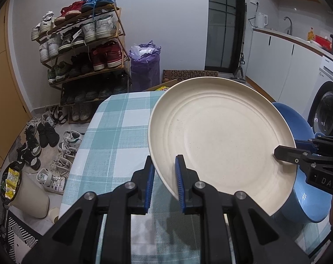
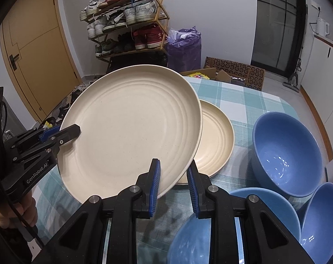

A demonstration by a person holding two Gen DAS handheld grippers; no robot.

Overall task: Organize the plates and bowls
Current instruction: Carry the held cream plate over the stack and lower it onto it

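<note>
A large cream plate [image 1: 221,140] hangs tilted above the checked table [image 1: 113,127], held by both grippers on opposite rims. My left gripper [image 1: 165,180] is shut on its near left rim. My right gripper [image 2: 174,180] is shut on the plate's [image 2: 131,127] lower right rim. Each view shows the other gripper's black fingertip lying on the plate's face: the right gripper [image 1: 285,154] and the left gripper [image 2: 71,133]. A second cream plate [image 2: 217,140] lies flat on the cloth, partly hidden behind the lifted one. Several blue bowls stand to the right, one deep [image 2: 287,154], others nearer [image 2: 320,220].
A blue bowl [image 1: 307,204] sits under the plate's right edge. Beyond the table's far edge are a shoe rack [image 1: 82,44], a purple bag [image 1: 144,66] and a cardboard box [image 2: 236,70]. Shoes [image 1: 47,136] and a bin [image 1: 28,195] lie on the floor at left.
</note>
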